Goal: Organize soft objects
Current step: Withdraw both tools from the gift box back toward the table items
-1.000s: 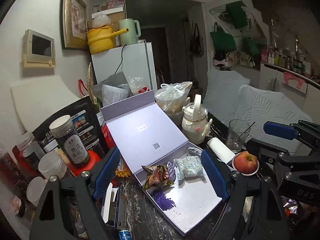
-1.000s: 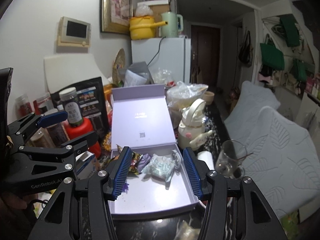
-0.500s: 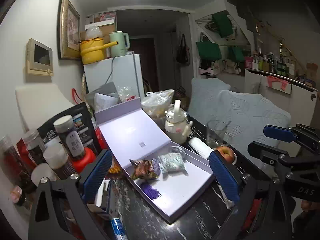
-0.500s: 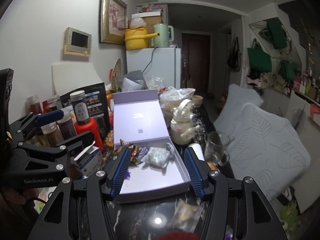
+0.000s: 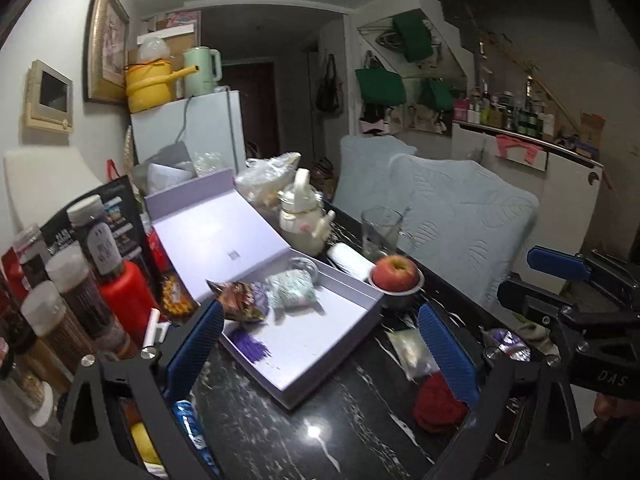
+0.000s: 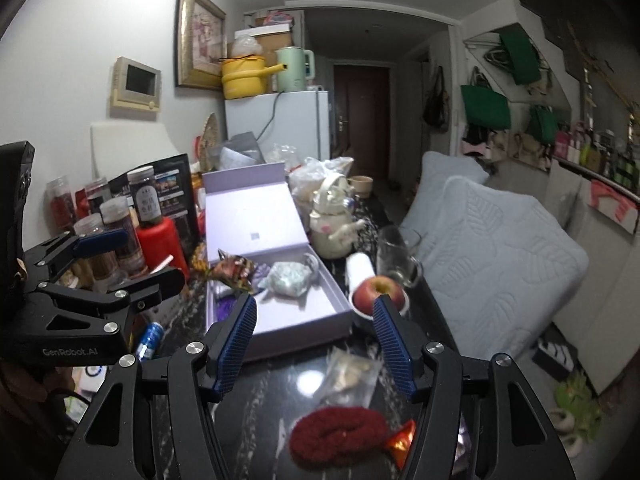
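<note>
An open lavender box (image 5: 340,344) (image 6: 296,326) lies on the dark marble table. Inside it are a brown snack packet (image 5: 240,300) (image 6: 234,270), a pale green soft pouch (image 5: 290,290) (image 6: 288,278) and a purple fuzzy tuft (image 5: 250,346). Nearer to me, outside the box, rest a red fuzzy scrunchie (image 5: 438,404) (image 6: 340,432), a clear packet (image 5: 408,350) (image 6: 352,372) and an orange wrapper (image 6: 400,442). My left gripper (image 5: 320,344) (image 6: 136,260) is wide open and empty. My right gripper (image 6: 316,344) (image 5: 536,280) hovers above the scrunchie, its jaws opening with nothing between them.
An apple in a small bowl (image 5: 396,270) (image 6: 378,290), a glass mug (image 5: 380,228), a white roll (image 6: 358,268) and a cream teapot (image 5: 302,216) stand right of the box. Jars and a red bottle (image 5: 124,300) crowd the left. Grey cushions (image 6: 500,240) border the table's right.
Both grippers have drawn back from the box, which looks smaller now. The left jaws spread wider. The red scrunchie and clear packet have come into view near me.
</note>
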`<state>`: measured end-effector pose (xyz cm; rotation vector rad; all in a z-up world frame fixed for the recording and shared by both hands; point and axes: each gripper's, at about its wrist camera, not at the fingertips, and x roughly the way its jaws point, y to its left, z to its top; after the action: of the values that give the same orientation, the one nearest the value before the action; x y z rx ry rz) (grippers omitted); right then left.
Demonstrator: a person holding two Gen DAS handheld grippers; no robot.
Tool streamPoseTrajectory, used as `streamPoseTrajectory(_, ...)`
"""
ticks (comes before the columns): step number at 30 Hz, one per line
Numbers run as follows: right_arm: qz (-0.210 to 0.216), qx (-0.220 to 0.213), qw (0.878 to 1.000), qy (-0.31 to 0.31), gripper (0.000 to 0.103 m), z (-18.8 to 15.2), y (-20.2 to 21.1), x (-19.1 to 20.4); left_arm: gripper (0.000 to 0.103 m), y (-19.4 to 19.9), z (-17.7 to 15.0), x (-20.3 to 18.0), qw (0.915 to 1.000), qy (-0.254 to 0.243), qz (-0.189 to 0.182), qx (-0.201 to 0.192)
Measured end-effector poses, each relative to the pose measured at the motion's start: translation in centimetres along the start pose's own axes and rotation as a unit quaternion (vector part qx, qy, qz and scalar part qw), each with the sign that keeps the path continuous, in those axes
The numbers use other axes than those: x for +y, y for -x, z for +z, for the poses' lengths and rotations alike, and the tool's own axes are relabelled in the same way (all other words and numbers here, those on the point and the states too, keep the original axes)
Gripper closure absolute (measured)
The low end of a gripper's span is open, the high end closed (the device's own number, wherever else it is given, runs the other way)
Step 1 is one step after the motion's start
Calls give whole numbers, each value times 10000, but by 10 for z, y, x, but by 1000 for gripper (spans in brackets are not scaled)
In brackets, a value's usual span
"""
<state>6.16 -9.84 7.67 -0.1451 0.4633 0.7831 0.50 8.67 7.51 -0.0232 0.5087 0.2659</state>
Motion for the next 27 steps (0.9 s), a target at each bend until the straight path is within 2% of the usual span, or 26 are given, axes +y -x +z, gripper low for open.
streamPoseTrajectory(16, -305, 294, 9985, -342, 42, -61, 15, -19, 4, -18, -44, -43, 9955, -216, -816, 419)
streamPoseTrajectory(27, -646, 461, 9953, -564, 38, -101, 32, -47, 4, -29, -67, -70, 9859, -39, -1552, 624)
